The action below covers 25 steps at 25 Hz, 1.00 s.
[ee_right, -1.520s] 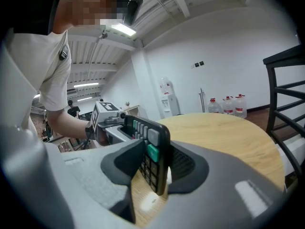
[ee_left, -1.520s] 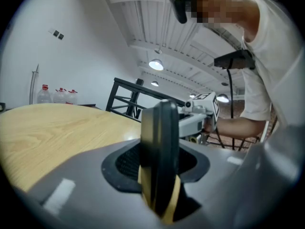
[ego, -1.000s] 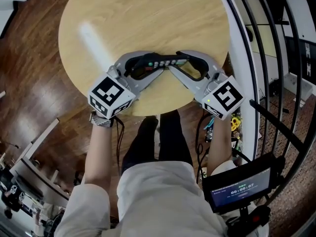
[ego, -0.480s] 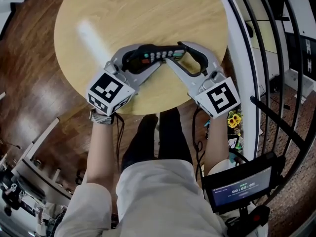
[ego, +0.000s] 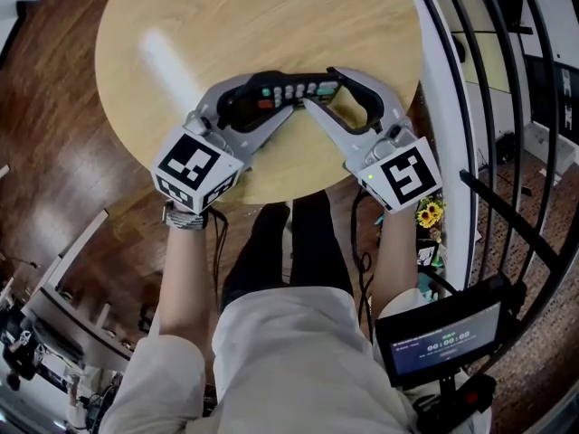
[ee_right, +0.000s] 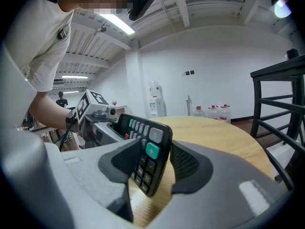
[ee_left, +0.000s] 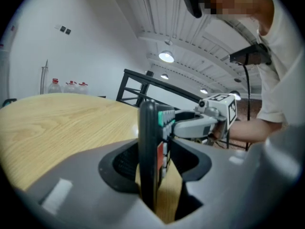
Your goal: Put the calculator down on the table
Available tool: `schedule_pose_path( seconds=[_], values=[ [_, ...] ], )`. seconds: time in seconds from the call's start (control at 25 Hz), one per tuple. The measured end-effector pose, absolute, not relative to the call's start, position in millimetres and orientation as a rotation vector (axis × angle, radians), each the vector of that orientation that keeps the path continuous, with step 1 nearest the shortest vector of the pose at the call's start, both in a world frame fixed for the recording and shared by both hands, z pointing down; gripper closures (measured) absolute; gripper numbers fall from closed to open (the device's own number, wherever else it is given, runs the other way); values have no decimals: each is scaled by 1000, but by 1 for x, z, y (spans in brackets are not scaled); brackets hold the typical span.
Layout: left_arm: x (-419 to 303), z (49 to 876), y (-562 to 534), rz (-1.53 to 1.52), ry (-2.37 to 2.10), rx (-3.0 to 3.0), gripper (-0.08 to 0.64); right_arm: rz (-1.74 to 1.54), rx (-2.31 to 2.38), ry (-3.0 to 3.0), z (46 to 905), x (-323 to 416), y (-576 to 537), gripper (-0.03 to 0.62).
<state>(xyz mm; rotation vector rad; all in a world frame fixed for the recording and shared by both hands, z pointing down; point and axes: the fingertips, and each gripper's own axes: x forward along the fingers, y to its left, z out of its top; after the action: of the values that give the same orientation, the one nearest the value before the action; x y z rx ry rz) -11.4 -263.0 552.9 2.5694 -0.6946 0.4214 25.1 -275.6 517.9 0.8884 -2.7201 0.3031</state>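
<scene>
A black calculator (ego: 289, 91) with grey, green and red keys stands tilted on its long edge over the round wooden table (ego: 271, 16). Its ends sit between the jaws of both grippers. My left gripper (ego: 271, 98) takes the left end. In the left gripper view the calculator (ee_left: 150, 151) stands upright, with bare wood showing between it and the right pad. My right gripper (ego: 318, 89) is at the other end, where the calculator (ee_right: 145, 151) leans loosely between the pads. Both pairs of jaws have just been opening.
A black metal railing (ego: 488, 107) and a white curved post (ego: 443, 107) run close along the table's right side. A small screen (ego: 443, 342) sits at the lower right. Dark wooden floor (ego: 45, 152) lies to the left. Several water bottles (ee_right: 212, 111) stand by the far wall.
Both pairs of jaws stand a little wider round the calculator than before. The calculator stays between them near the table's near edge, and the hands have hardly shifted.
</scene>
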Motion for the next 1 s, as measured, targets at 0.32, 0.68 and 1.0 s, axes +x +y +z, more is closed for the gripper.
schedule_pose_path(
  seconds=[0.32, 0.68, 1.0],
  values=[
    [-37, 545, -262, 355, -804, 2511, 361, 373, 993, -2705, 521, 36, -281, 400],
    [-40, 553, -263, 392, -836, 2488, 425, 347, 1033, -2649, 527, 39, -284, 379],
    [-34, 557, -265, 391, -847, 2409, 428, 249, 1130, -2572, 528, 47, -292, 354]
  ],
)
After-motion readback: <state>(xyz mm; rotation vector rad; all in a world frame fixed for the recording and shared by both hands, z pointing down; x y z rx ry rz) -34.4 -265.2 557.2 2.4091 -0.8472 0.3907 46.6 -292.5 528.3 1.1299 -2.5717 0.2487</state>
